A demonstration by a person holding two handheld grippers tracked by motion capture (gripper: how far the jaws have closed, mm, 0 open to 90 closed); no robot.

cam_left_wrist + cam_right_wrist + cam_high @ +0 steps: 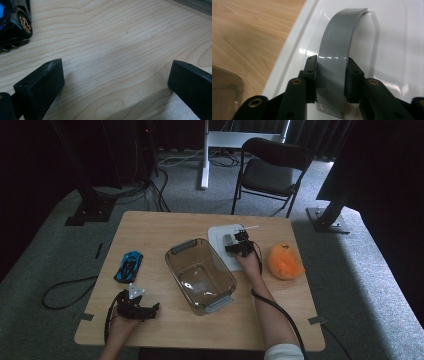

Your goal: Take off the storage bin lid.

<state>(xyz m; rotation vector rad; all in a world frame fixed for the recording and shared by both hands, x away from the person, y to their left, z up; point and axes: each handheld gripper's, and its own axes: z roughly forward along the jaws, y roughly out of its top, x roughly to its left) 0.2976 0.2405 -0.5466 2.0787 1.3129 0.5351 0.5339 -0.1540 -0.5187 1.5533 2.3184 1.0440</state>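
Grey and curved, the plastic handle of the white rectangular lid sits squeezed between the right gripper's black jaws — both pads press on its sides. The lid lies flat on the pale wooden bench, at the far right part, just beside the clear plastic tub with grey end handles that stands open at the middle. An orange soft toy rests to the right of the lid. At the near left edge, the left gripper lies low over bare wood, its jaws wide apart with nothing between them — a blue and black toy car stands near, beyond it.
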